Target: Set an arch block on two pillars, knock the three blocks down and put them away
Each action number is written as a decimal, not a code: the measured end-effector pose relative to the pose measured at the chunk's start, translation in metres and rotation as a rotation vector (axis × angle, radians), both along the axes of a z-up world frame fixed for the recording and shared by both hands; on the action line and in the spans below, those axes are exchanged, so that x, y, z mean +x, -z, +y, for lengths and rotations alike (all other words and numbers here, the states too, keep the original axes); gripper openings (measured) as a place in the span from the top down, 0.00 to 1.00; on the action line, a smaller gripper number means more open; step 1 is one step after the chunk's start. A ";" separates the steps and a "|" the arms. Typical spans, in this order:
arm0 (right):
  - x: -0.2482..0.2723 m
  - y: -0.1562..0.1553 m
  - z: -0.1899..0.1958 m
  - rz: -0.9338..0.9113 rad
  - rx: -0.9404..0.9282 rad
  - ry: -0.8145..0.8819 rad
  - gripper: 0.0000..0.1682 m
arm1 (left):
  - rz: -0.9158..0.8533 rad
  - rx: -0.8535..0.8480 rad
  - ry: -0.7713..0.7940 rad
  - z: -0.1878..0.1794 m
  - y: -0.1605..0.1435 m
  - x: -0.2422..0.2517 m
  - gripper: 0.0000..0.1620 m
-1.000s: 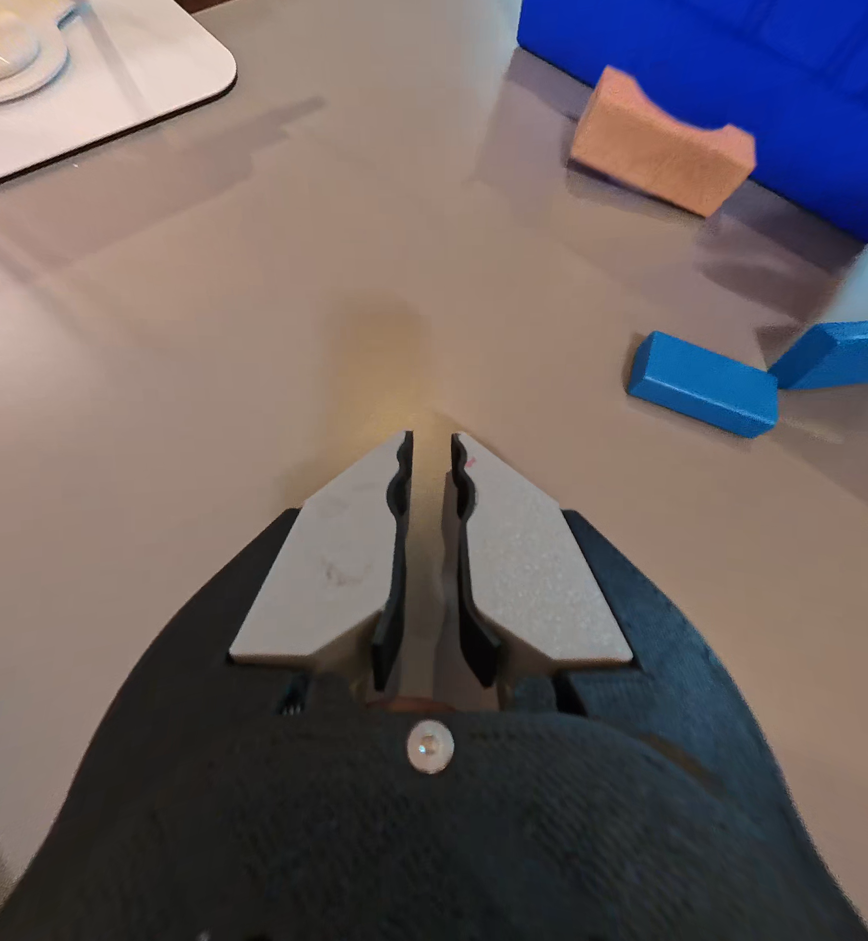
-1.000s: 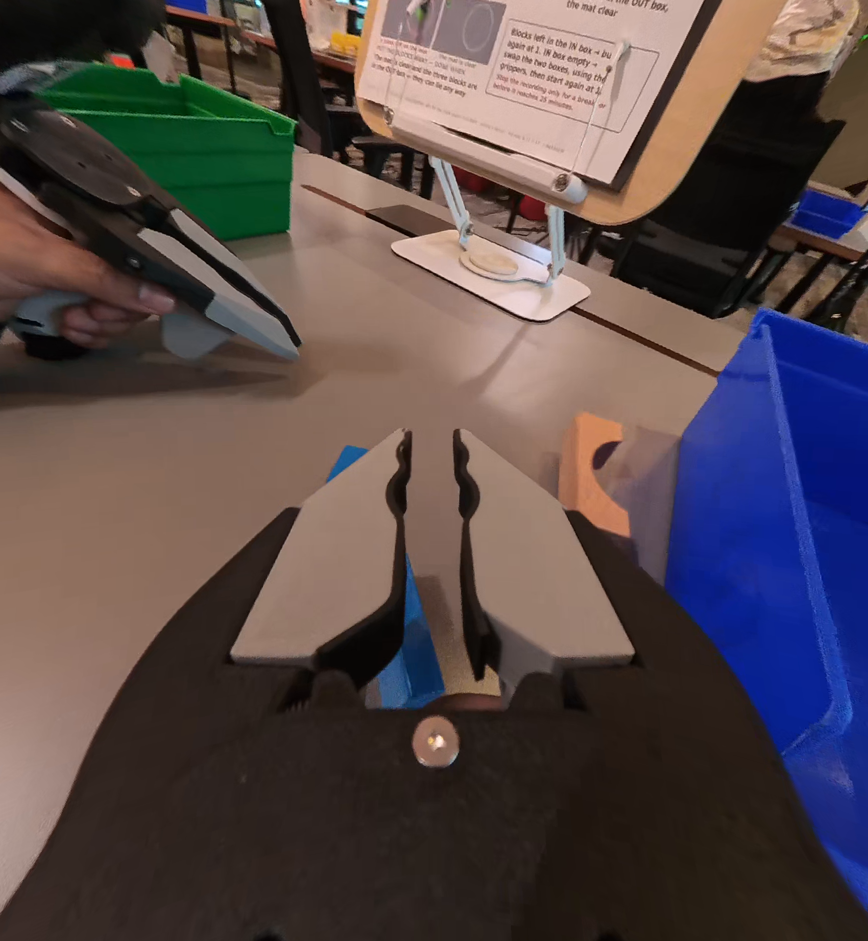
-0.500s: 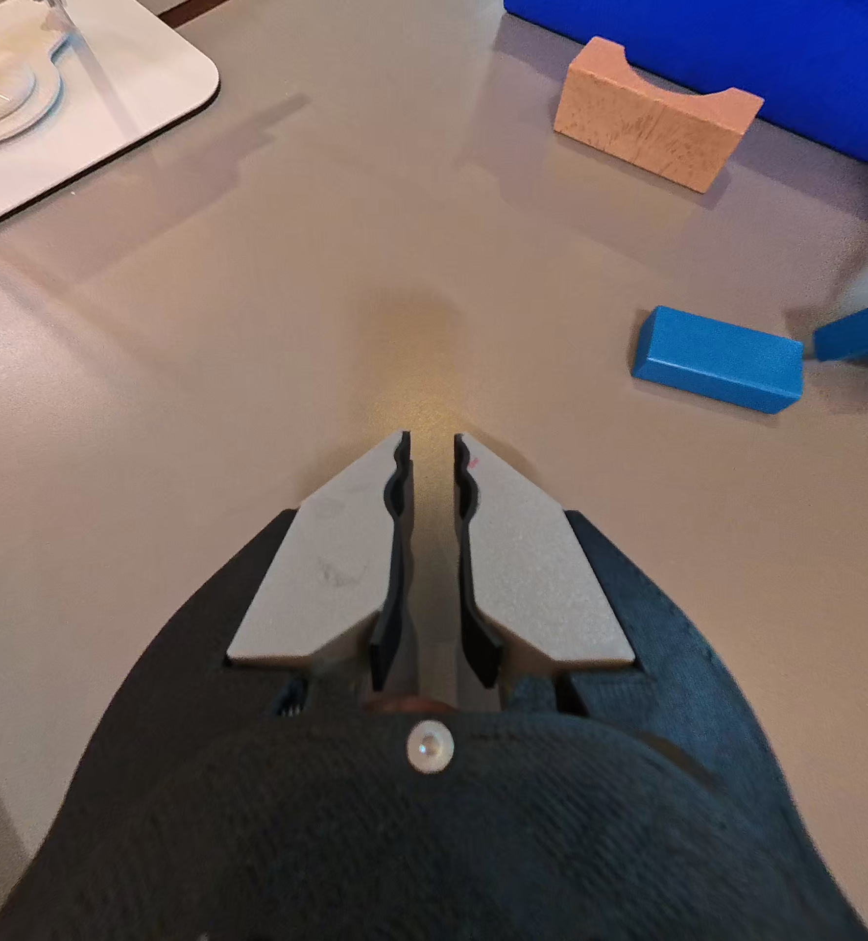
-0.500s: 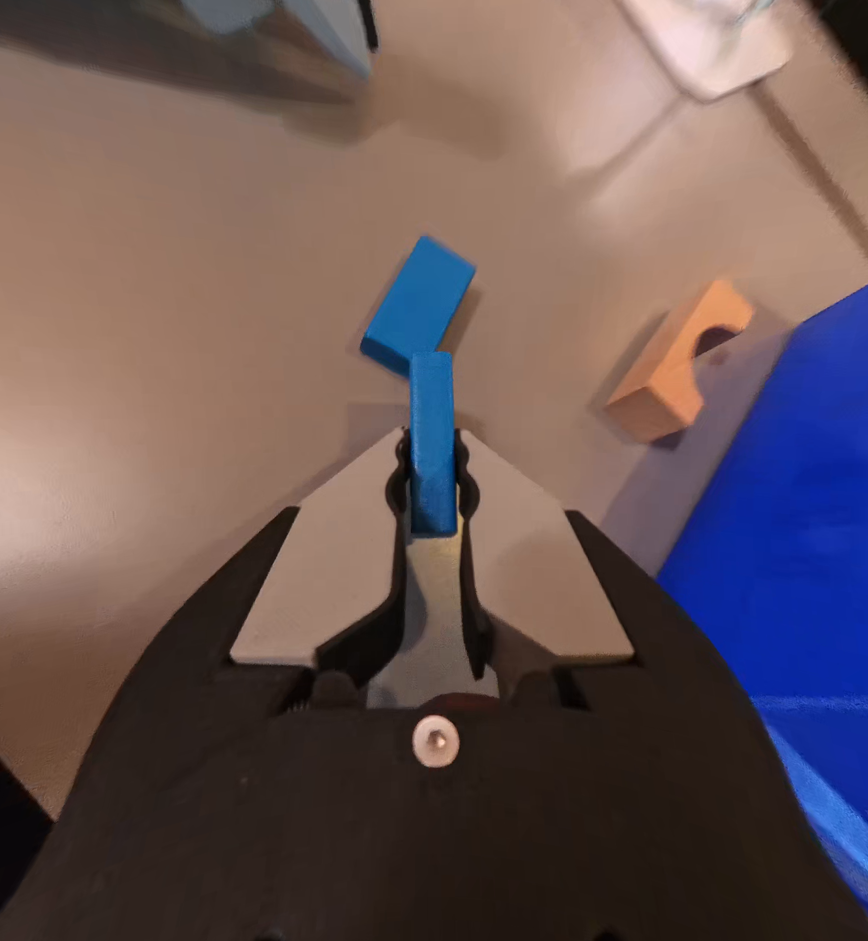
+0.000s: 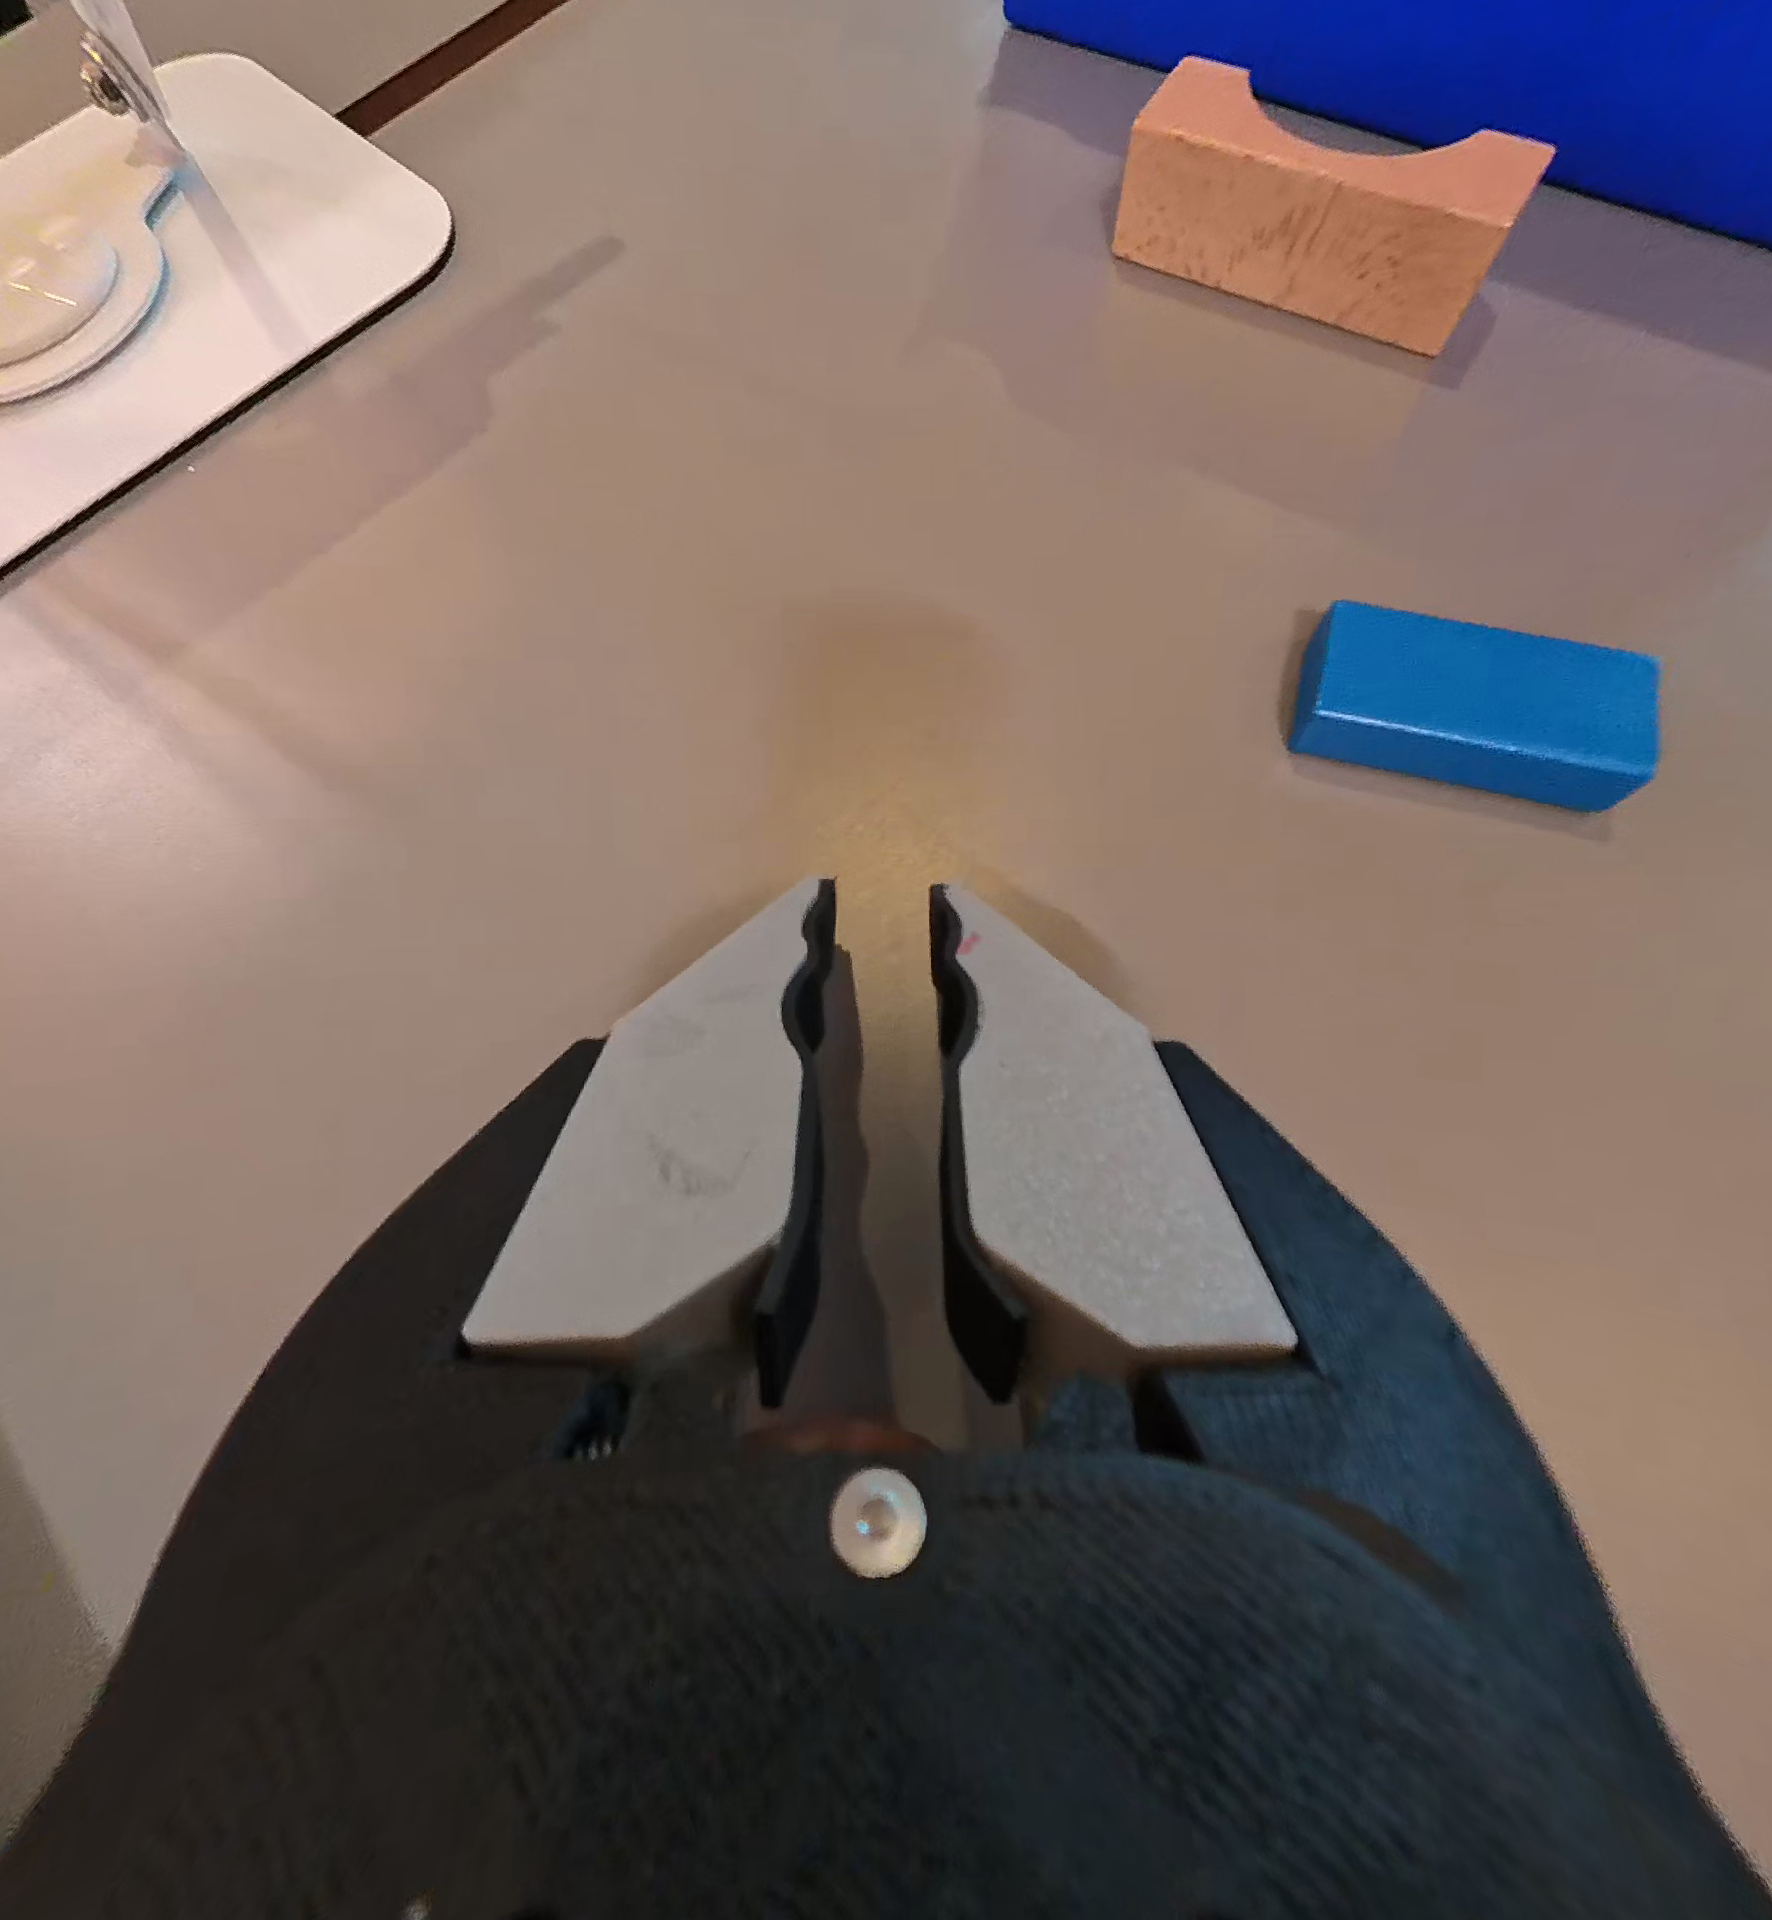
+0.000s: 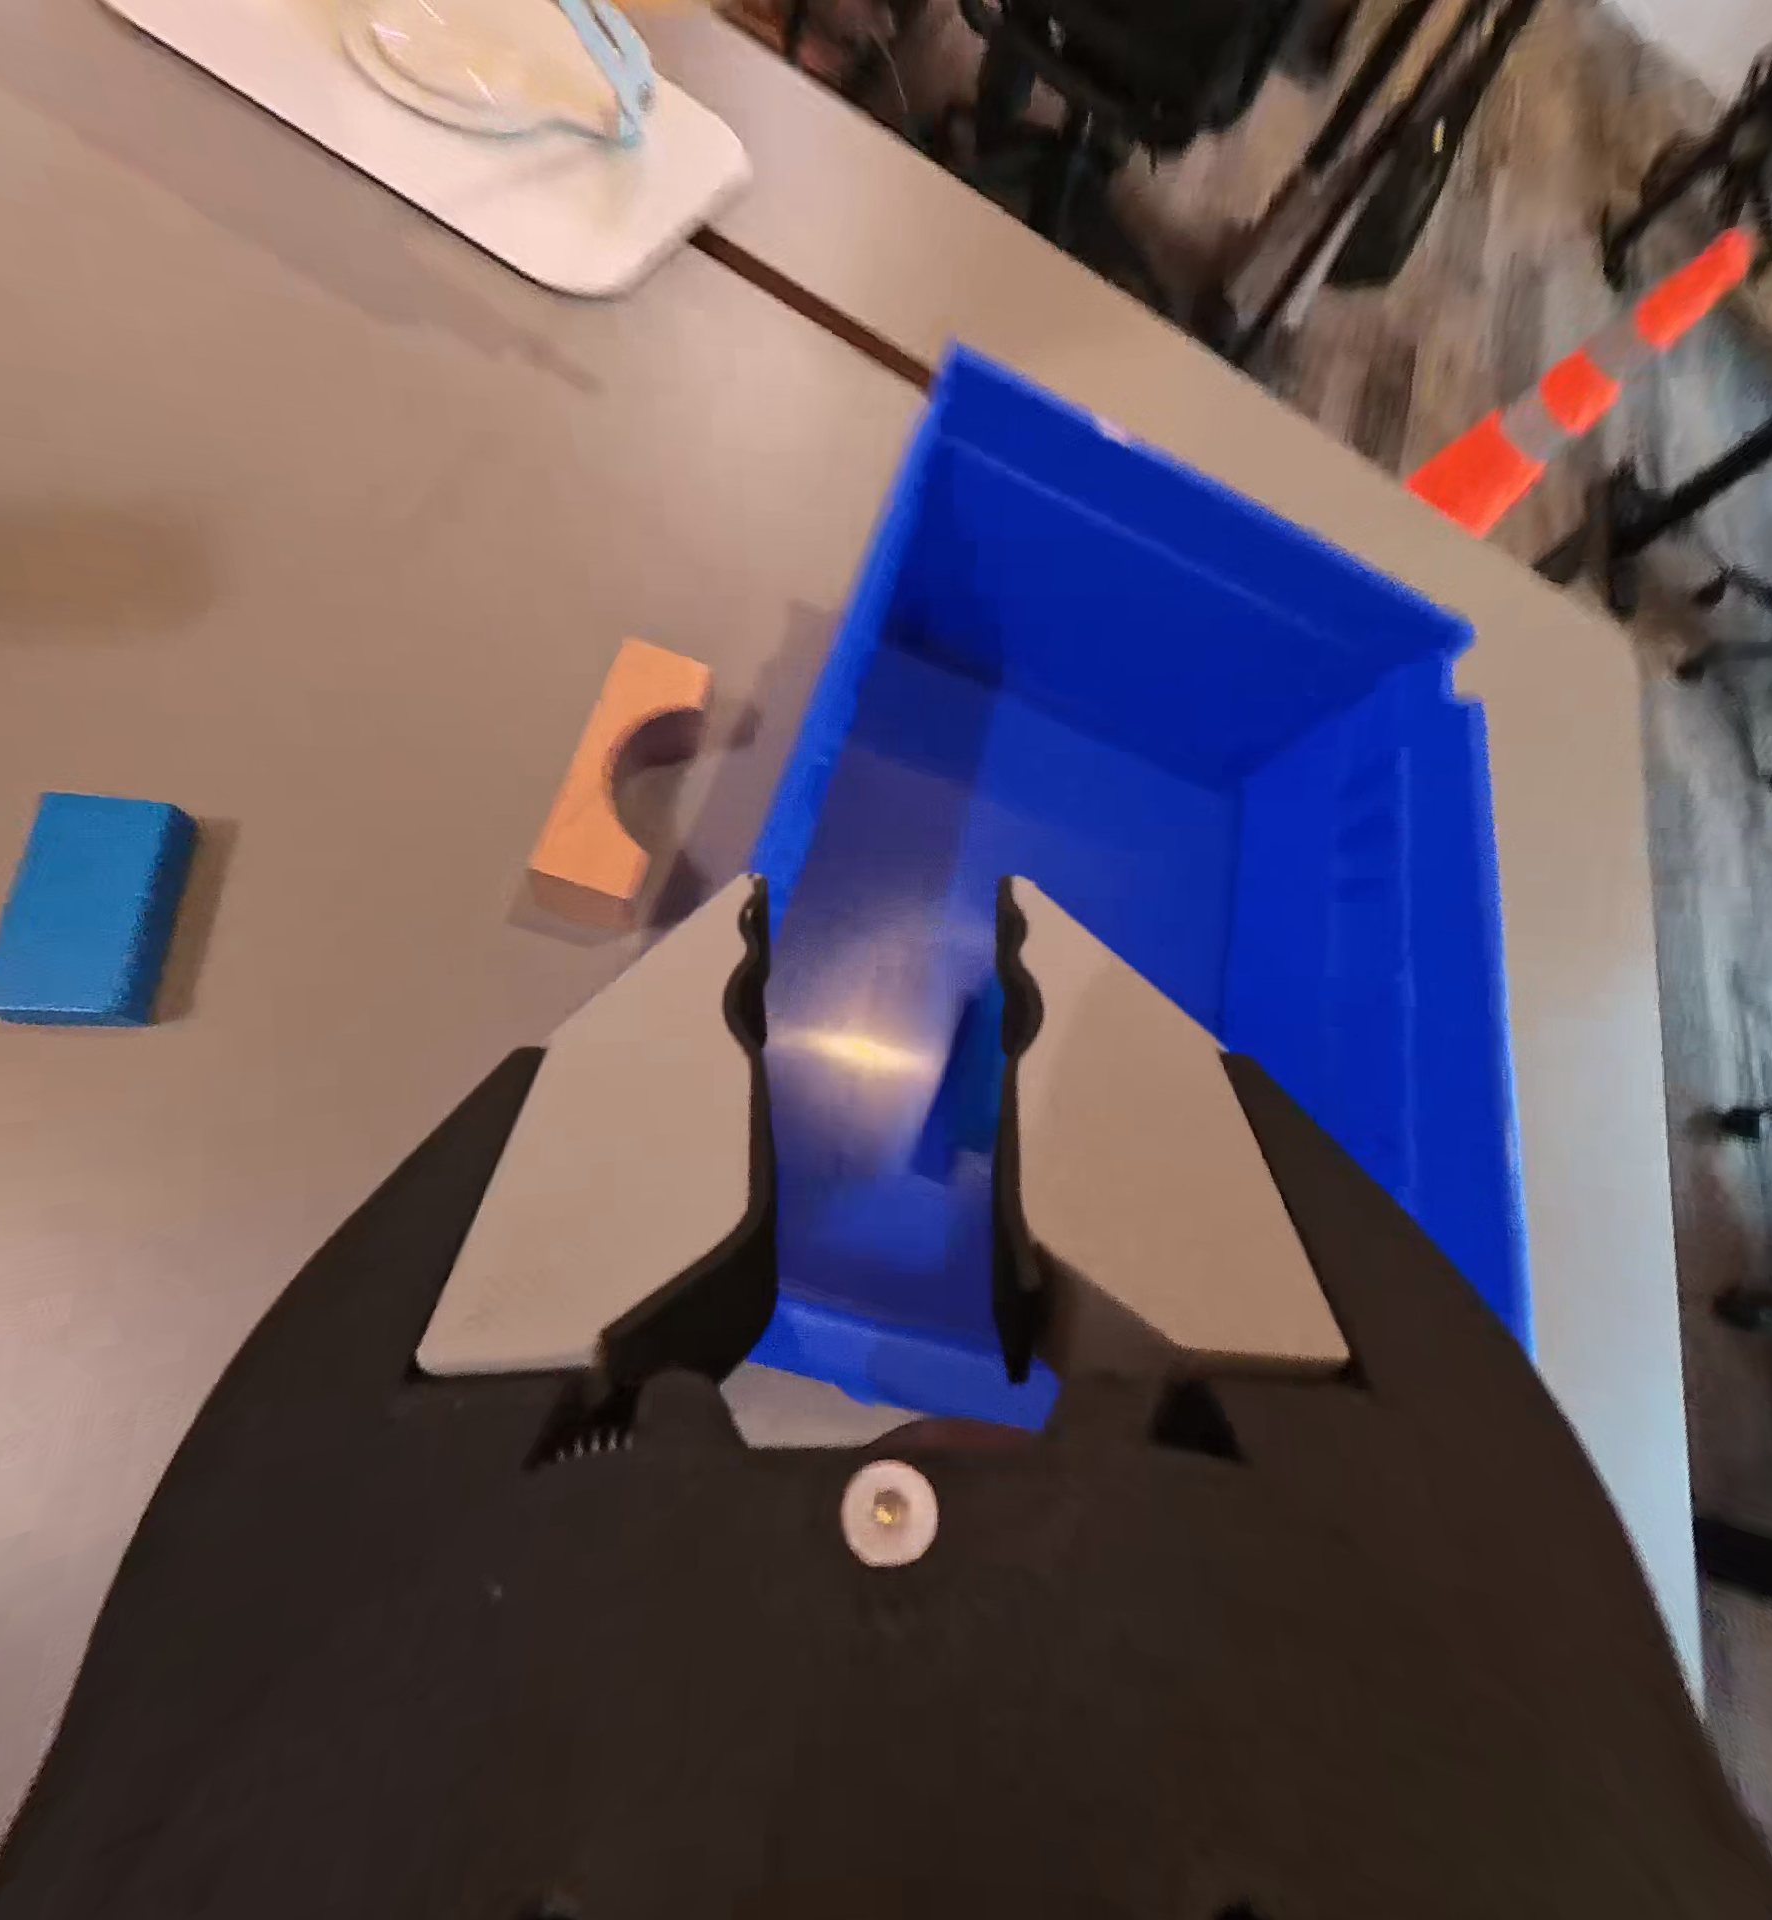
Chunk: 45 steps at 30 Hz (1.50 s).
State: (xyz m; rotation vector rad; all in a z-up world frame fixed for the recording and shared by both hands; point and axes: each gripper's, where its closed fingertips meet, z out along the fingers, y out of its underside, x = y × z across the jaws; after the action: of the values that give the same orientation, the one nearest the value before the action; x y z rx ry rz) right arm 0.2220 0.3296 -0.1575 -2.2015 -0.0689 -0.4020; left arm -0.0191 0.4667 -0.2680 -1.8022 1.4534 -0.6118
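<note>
Right wrist view looks steeply down: the right gripper (image 6: 880,883) hangs above the near end of the blue bin (image 6: 1370,862), tilted so that its fingers frame the bin's floor. Its jaws stand wide apart and hold nothing. Between them, close against the right finger (image 6: 1100,1122), a blue block (image 6: 970,1081) shows inside the bin (blurred, so whether it lies on the floor or is in the air I cannot tell). Left of the bin, on the grey table (image 6: 342,499), the arch block (image 6: 622,790) lies on its side with the cut-out facing the bin wall, just beside it but apart. Farther left a second blue block (image 6: 82,909) lies flat, well apart from the arch. A white stand base (image 6: 508,177) sits at the table's far side.

Left wrist view is low and nearly level with the table (image 5: 549,623): the left gripper (image 5: 882,888) points forward over bare surface, its jaws parted by a narrow gap with nothing between them. Ahead and to the right the second blue block (image 5: 1474,701) lies flat; beyond it the arch block (image 5: 1318,213) rests with its curve upward, near the bin (image 5: 1588,94) wall. The white base (image 5: 165,301) lies at far left. Neither gripper touches any block.
</note>
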 end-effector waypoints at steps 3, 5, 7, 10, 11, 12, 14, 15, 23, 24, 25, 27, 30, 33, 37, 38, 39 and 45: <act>-0.068 -0.002 0.017 -0.025 0.064 -0.131 0.76 | -0.008 0.003 -0.001 0.000 -0.003 0.000 0.91; -0.129 0.027 0.028 0.078 0.000 -0.261 0.75 | -0.016 0.003 -0.003 0.000 -0.004 0.000 0.90; -0.172 0.067 0.033 0.157 -0.121 -0.340 0.68 | -0.012 -0.006 -0.005 0.001 -0.002 0.000 0.90; -0.180 0.112 0.042 0.115 -0.224 -0.304 0.68 | 0.000 -0.008 -0.007 0.002 0.001 -0.002 0.90; -0.180 0.125 0.040 0.133 -0.271 -0.290 0.68 | 0.002 -0.008 -0.007 0.002 0.002 -0.002 0.90; -0.187 0.123 0.044 0.197 -0.233 -0.305 0.81 | 0.004 -0.009 -0.005 0.002 0.002 -0.002 0.90; -0.189 0.123 0.042 0.232 -0.246 -0.322 0.83 | 0.007 -0.012 -0.002 0.001 0.002 -0.002 0.90; -0.186 0.120 0.041 0.210 -0.245 -0.322 0.83 | 0.008 -0.011 0.000 0.001 0.002 -0.001 0.90; -0.070 0.004 0.023 0.018 0.024 -0.068 0.83 | 0.004 -0.004 0.010 -0.002 0.001 0.000 0.90; -0.044 -0.003 0.021 0.009 0.030 -0.010 0.83 | 0.007 -0.001 0.013 -0.002 0.001 0.001 0.90; -0.019 -0.009 0.020 0.001 0.045 0.048 0.83 | 0.011 0.002 0.015 -0.003 0.002 0.001 0.90; 0.016 -0.008 0.016 0.036 0.016 0.138 0.83 | 0.020 0.013 0.022 -0.004 0.003 0.001 0.90; 0.022 -0.012 0.018 0.061 -0.032 0.183 0.65 | 0.047 0.053 0.022 -0.002 0.006 0.000 0.90; -0.016 -0.026 0.042 -0.014 0.026 0.087 0.73 | 0.056 0.056 0.015 -0.001 0.007 0.000 0.90; -0.077 0.024 0.076 0.116 -0.136 -0.019 0.73 | 0.041 0.042 0.002 0.001 0.006 -0.001 0.89; -0.079 0.037 0.084 0.099 -0.172 -0.010 0.73 | 0.041 0.043 0.001 0.001 0.005 -0.002 0.88; -0.075 0.050 0.090 0.050 -0.210 0.008 0.75 | 0.042 0.046 0.001 0.002 0.005 -0.002 0.88; -0.051 0.123 0.091 0.007 -0.459 0.108 0.91 | 0.028 0.052 0.008 0.000 0.000 -0.002 0.88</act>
State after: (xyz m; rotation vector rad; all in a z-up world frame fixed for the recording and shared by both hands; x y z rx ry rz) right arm 0.1711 0.4209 -0.2801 -2.6675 -0.0414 -0.4748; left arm -0.0210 0.4671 -0.2685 -1.7715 1.4827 -0.5503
